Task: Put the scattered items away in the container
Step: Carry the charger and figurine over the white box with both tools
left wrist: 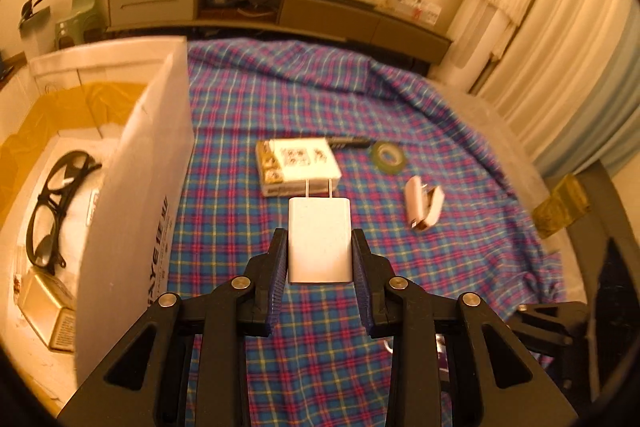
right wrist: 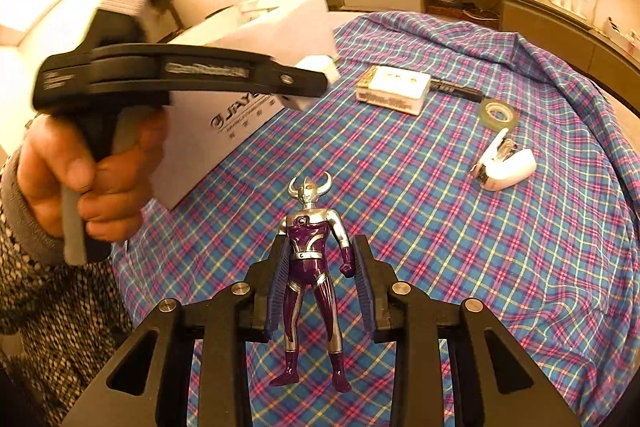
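The left gripper [left wrist: 320,251] holds the charger [left wrist: 319,239] between its jaws, mid-frame; the right gripper [right wrist: 320,259] clamps the figure [right wrist: 314,267]. Carry each over the box [left wrist: 132,163] wall at left before releasing, keeping grips firm.

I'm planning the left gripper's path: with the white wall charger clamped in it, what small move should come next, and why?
Probably swing the left gripper leftward over the white cardboard box's near wall. Its pads already clamp the white two-prong wall charger above the plaid cloth, and the box, holding black glasses, sits directly left, so only that wall stands between charger and container.
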Demonstrator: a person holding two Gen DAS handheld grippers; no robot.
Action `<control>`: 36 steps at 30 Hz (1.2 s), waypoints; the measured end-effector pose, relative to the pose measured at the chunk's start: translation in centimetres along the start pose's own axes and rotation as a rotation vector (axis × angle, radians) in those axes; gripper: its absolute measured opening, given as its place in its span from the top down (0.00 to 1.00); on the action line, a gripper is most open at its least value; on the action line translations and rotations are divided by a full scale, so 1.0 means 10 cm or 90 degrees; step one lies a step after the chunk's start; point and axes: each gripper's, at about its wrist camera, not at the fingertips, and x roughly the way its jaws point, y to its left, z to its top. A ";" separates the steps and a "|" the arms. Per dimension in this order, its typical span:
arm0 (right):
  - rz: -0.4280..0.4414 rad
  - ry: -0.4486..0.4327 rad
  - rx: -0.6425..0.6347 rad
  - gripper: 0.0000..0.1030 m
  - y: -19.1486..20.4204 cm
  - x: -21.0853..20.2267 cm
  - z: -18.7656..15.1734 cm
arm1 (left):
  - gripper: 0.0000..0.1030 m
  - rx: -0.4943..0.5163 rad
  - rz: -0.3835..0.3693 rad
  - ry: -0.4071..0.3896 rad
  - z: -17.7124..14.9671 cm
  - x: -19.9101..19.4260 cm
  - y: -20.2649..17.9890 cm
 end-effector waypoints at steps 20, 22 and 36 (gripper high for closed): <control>-0.002 -0.103 0.083 0.68 0.32 -0.04 0.52 | 0.69 -0.062 -0.096 -0.059 0.02 -0.82 0.63; 0.001 -0.114 0.095 0.68 0.35 -0.07 0.57 | 0.69 -0.066 -0.099 -0.070 0.03 -0.91 0.68; 0.052 -0.159 0.096 0.68 0.74 -0.13 1.13 | 0.69 -0.153 -0.071 -0.113 0.15 -1.28 1.33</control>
